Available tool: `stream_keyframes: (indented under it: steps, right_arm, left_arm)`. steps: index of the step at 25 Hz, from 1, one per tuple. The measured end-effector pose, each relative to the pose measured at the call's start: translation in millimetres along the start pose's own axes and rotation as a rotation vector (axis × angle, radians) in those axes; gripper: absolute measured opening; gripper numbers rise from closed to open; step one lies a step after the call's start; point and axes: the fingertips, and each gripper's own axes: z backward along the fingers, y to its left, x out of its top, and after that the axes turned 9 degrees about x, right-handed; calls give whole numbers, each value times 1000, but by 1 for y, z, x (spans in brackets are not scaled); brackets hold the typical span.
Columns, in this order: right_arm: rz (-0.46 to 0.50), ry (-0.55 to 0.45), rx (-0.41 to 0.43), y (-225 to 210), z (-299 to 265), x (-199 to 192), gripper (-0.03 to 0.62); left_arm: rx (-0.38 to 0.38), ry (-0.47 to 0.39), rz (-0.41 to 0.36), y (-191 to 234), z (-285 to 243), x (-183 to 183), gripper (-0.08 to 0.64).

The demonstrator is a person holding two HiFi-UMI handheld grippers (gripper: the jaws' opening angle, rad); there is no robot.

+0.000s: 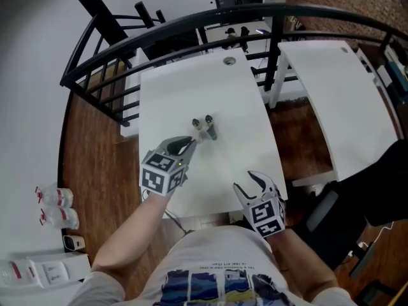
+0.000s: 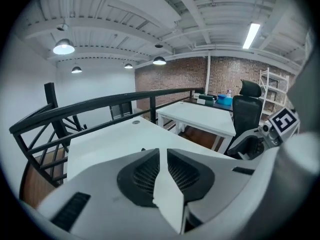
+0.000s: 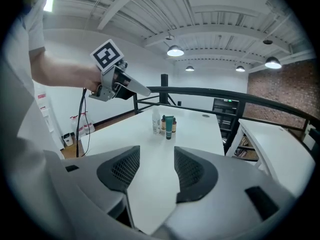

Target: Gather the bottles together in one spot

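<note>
Head view. Bottles [image 1: 205, 127] bunched in one small cluster near the middle of the white counter [image 1: 191, 85]. Left gripper [image 1: 190, 143] at 7 o'clock of the cluster, tips aimed at it and very near; contact impossible to judge from above. Right gripper [image 1: 245, 180] well apart, at 5 o'clock of the bottles, by the counter's near edge, tips toward 11 o'clock. Second white table [image 1: 338, 101] at 3 o'clock, black railing [image 1: 127, 40] curving round the far side.

Left gripper view. Jaws brought together, just a thin slit between them, clamped on nothing. Past the tips, counter top stretching to the railing at 11 o'clock. Marker cube of the right gripper at 3 o'clock, with a black office chair [image 2: 248, 106] just behind.

Right gripper view. Jaws standing well apart, only counter top between them, nothing held. Bottles upright at 12 o'clock, well beyond the tips: clear bottle [image 3: 156, 120] leftmost, brown bottle [image 3: 163, 123] and teal tube [image 3: 169, 127] just beside it, all close together. Left gripper raised over the counter at 10 o'clock of the cluster, closed tips slanting down toward it yet apart from every bottle, carried by a bare forearm [image 3: 55, 69].
</note>
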Motion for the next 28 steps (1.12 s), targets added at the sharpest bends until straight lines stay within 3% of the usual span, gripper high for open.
stream_keyframes:
  steps: [9,17,28]
  right_arm:
    - [-62,19,3,69,13,-2,241]
    - [-78,36,-44,137,32,7,241]
    - [-73,44,-115,194,68,-4,241]
  left_arm:
    - [-19,-44,185,2,121,-86,54]
    - [-10,-89,298,6,217,-151,63]
    - [-54,-89,303,-19,276,-199,64]
